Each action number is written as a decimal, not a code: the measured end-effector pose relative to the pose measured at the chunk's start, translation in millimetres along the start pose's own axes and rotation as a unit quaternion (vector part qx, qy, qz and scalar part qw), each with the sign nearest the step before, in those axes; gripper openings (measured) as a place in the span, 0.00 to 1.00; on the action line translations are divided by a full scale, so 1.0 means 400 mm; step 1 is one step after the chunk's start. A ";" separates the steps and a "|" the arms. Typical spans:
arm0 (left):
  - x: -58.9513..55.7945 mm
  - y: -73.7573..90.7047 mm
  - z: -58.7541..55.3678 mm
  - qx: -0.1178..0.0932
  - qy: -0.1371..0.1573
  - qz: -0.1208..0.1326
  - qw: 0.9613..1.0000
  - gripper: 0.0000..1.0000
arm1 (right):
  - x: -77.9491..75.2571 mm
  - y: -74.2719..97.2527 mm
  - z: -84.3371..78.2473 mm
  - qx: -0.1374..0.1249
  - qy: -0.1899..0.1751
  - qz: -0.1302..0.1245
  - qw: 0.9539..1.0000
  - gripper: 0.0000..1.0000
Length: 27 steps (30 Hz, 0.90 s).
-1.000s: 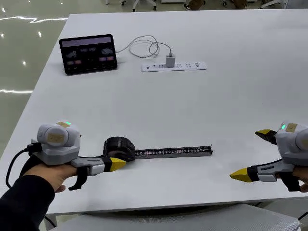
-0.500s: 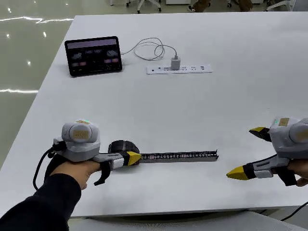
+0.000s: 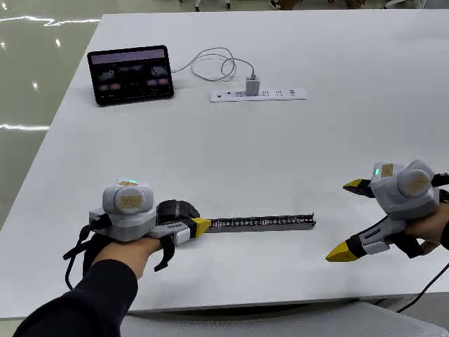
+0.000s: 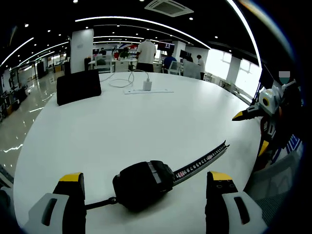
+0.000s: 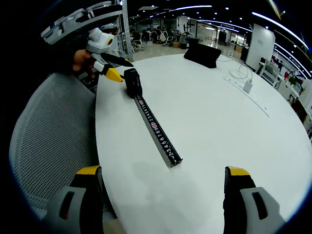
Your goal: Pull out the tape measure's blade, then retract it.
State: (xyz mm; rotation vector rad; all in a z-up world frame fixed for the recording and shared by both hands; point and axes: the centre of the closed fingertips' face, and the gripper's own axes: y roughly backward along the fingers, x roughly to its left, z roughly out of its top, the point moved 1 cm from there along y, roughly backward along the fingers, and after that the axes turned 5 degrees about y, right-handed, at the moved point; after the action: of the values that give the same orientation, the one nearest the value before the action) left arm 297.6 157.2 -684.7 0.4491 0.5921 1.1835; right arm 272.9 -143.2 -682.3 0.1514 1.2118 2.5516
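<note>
A black round tape measure lies near the white table's front edge, its dark numbered blade extended. The grey, yellow-tipped left gripper is at the case; the right gripper gapes beyond the blade's tip.

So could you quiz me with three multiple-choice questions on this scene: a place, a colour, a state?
1. Where is the tablet? A) far left of the table B) on the floor C) on a chair
2. Colour of the claw tips? A) red B) yellow C) green
3. The blade is: A) wound in B) pulled out, flat on the table C) held aloft
Answers: A, it stands near the far left corner; B, every tip is yellow; B, its numbered strip lies along the table.
</note>
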 end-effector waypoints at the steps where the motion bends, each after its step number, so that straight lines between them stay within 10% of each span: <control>1: 0.000 -0.001 0.001 -0.002 -0.001 0.002 1.000 1.00 | -0.002 -0.001 0.000 0.003 0.004 0.002 1.000 1.00; 27: -0.036 -0.047 0.003 -0.053 -0.015 0.004 0.998 1.00 | -0.070 -0.104 0.042 0.054 0.123 0.058 0.989 0.86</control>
State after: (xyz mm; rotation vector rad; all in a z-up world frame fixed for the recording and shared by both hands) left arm 308.3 137.4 -692.5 0.3795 0.4989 1.2076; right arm 313.0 -115.1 -702.7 -0.0747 1.4717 2.6665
